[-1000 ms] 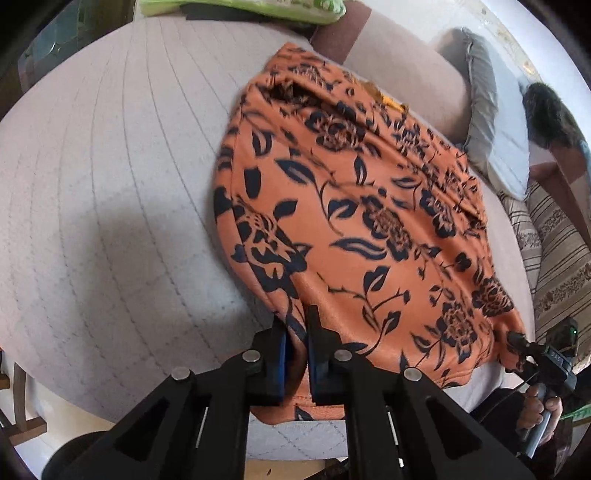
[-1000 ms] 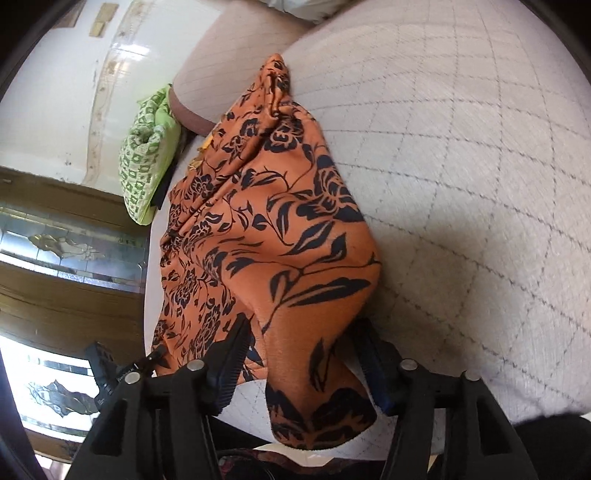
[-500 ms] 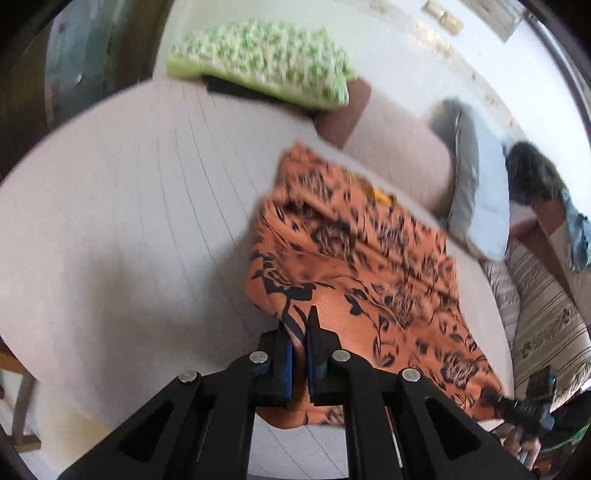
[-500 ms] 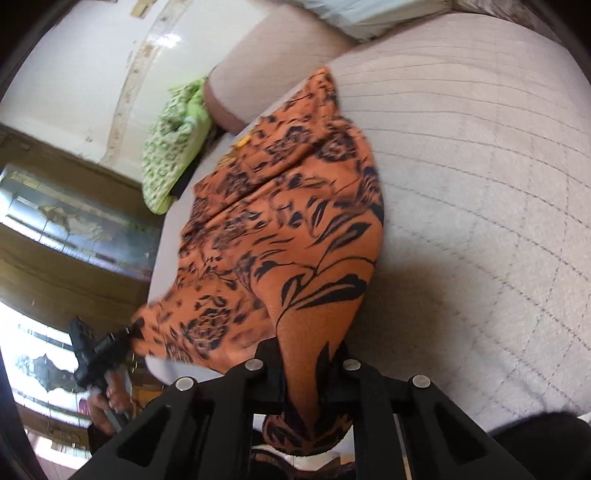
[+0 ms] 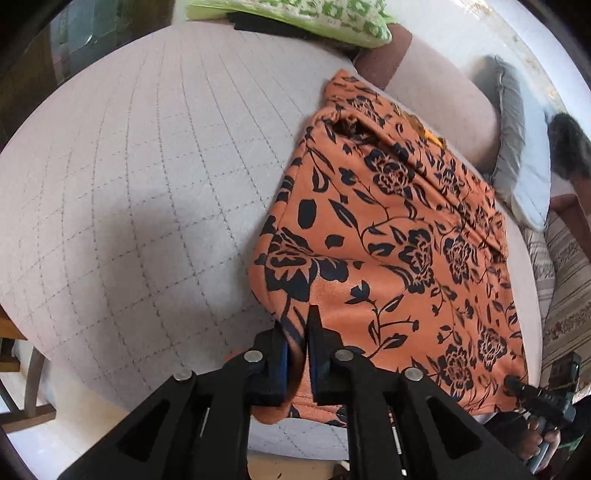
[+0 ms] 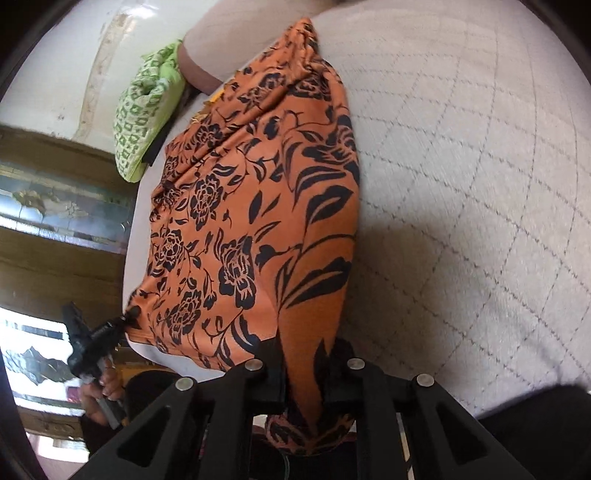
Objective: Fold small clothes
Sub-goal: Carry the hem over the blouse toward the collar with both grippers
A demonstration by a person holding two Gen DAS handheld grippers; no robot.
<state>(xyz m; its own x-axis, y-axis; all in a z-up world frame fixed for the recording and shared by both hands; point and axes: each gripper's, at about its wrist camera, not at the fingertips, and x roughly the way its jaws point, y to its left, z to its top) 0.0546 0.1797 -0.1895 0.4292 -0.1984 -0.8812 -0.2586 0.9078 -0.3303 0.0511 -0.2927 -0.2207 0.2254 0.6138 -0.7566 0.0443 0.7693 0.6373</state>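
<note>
An orange garment with a black flower print (image 5: 391, 240) lies spread on a pale quilted cushion (image 5: 147, 184). My left gripper (image 5: 297, 343) is shut on the garment's near left corner at the cushion's front edge. My right gripper (image 6: 304, 365) is shut on the garment's other near corner (image 6: 306, 332), which hangs down between the fingers. In the left wrist view the right gripper (image 5: 535, 398) shows at the lower right, at the cloth's corner. In the right wrist view the left gripper (image 6: 92, 339) shows at the lower left, at the opposite corner.
A green patterned pillow (image 5: 306, 14) lies at the cushion's far end, with a brown bolster (image 5: 436, 85) beside it. A grey pillow (image 5: 517, 147) and striped fabric (image 5: 565, 288) lie to the right. Wooden panelling and glass (image 6: 55, 206) stand beyond the cushion edge.
The right gripper has gone from open around the corner to shut on it. Both grippers lifted the near edge of the garment, and it now lies flatter on the cushion again.
</note>
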